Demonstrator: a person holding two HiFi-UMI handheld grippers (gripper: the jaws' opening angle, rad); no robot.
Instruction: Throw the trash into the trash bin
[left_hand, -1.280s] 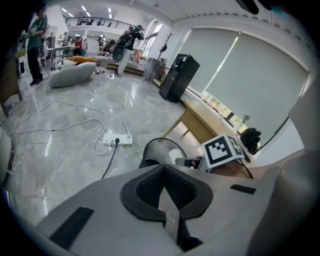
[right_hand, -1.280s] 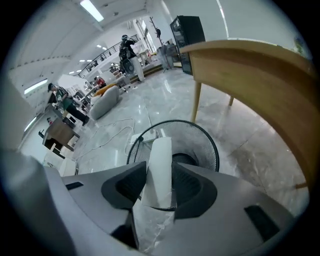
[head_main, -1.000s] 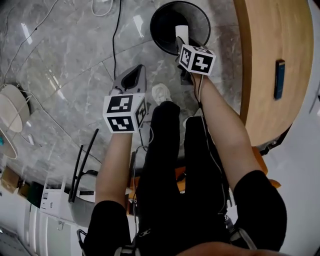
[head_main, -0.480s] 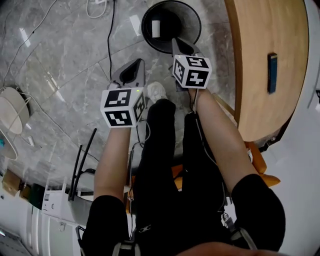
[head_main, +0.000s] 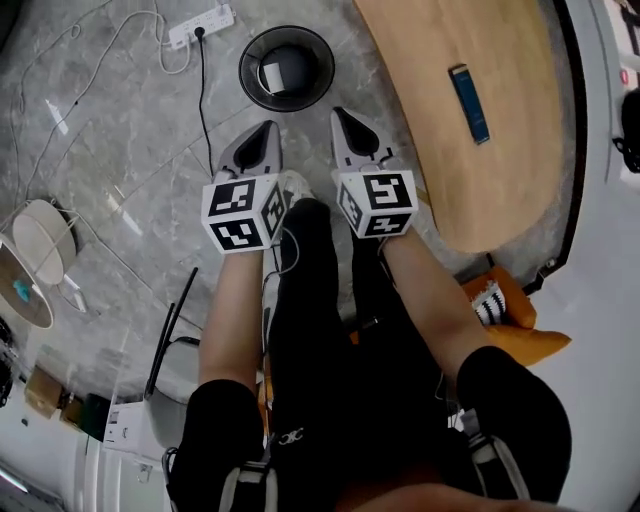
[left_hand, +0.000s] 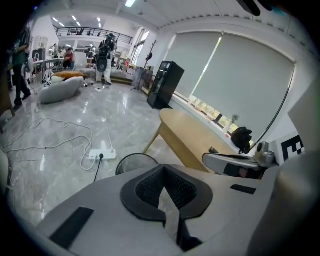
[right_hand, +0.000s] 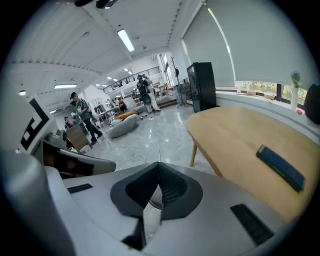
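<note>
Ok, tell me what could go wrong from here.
1. A black cable from the power strip runs across the floor past the trash bin toward the person's feet; a step could snag it.
2. The right gripper appears close to the wooden table edge; a wide swing might strike it.
3. It and the left gripper are shut and empty, so any next pickup needs them opened first.

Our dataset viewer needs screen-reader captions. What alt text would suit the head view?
Looking down, a person holds the left gripper and right gripper, both shut and empty, over grey marble floor, short of a black trash bin holding a white item. A wooden table stands at right.
</note>
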